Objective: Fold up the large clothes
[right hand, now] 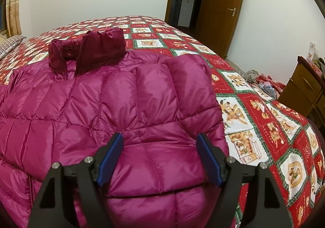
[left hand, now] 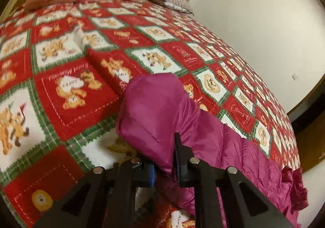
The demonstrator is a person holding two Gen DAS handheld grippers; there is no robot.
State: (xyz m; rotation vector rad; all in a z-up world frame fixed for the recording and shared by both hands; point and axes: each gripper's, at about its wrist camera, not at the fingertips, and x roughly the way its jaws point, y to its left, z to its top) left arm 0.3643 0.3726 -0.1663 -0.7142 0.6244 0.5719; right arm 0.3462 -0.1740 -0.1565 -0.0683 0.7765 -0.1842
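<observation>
Now, left tongs (left hand: 165,159) pinching magenta jacket (right hand: 113,106) sleeve, right tongs (right hand: 160,159) wide over jacket

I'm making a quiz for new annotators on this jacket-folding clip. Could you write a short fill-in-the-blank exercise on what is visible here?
1. The puffy jacket lying on the bed is ____ in colour.
2. The left gripper is shut on a fold of the ____.
3. The fingers of the right gripper stand ____ over the jacket.
4. The wooden door bears a ____ paper ornament.

Missing words: magenta; jacket; open; red
</observation>
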